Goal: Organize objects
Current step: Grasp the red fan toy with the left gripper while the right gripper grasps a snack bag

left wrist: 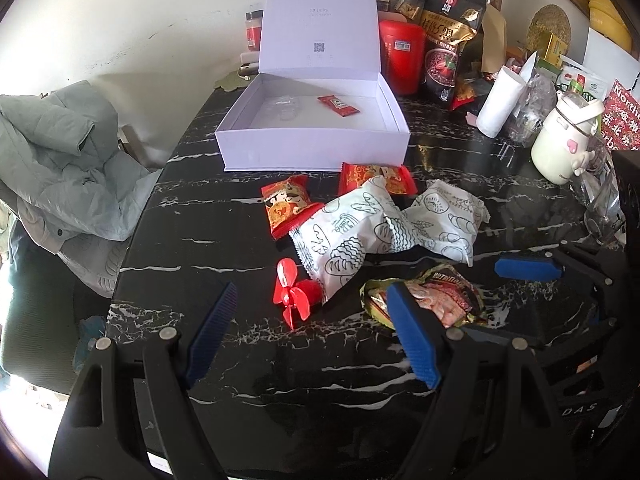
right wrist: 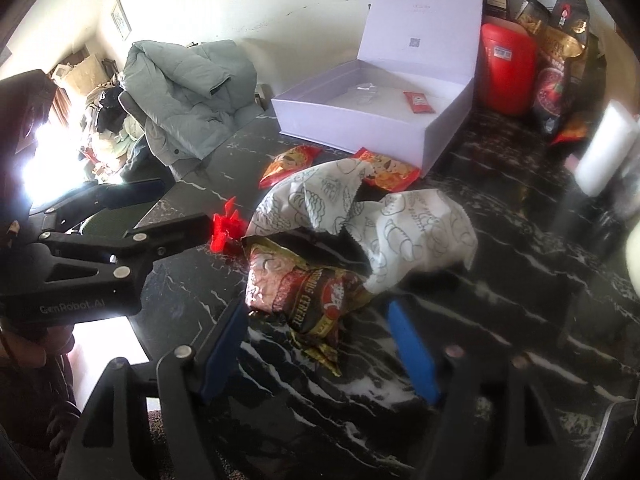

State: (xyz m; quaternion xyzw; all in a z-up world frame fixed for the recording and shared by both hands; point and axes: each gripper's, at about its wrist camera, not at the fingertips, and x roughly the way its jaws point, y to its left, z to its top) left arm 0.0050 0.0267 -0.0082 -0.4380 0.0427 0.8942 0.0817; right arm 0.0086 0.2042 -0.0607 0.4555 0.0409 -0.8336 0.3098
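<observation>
An open white box (left wrist: 312,148) stands at the back of the black marble table (left wrist: 192,236), with a red sachet (left wrist: 338,105) inside. In front lie two red snack packets (left wrist: 286,208), two white patterned packets (left wrist: 344,236) and a crumpled cereal packet (left wrist: 440,296). My left gripper (left wrist: 312,336) is open just behind a small red fan (left wrist: 294,292). My right gripper (right wrist: 318,352) is open low over the table. The cereal packet (right wrist: 308,292) lies between and ahead of its blue fingers (right wrist: 412,352), which do not press on it. The white box (right wrist: 360,120) is further back.
A grey jacket (left wrist: 68,168) hangs over a chair past the table's left edge. A red canister (left wrist: 402,56), a black food bag (left wrist: 448,40), a paper roll (left wrist: 500,100) and a white jar (left wrist: 560,148) crowd the back right.
</observation>
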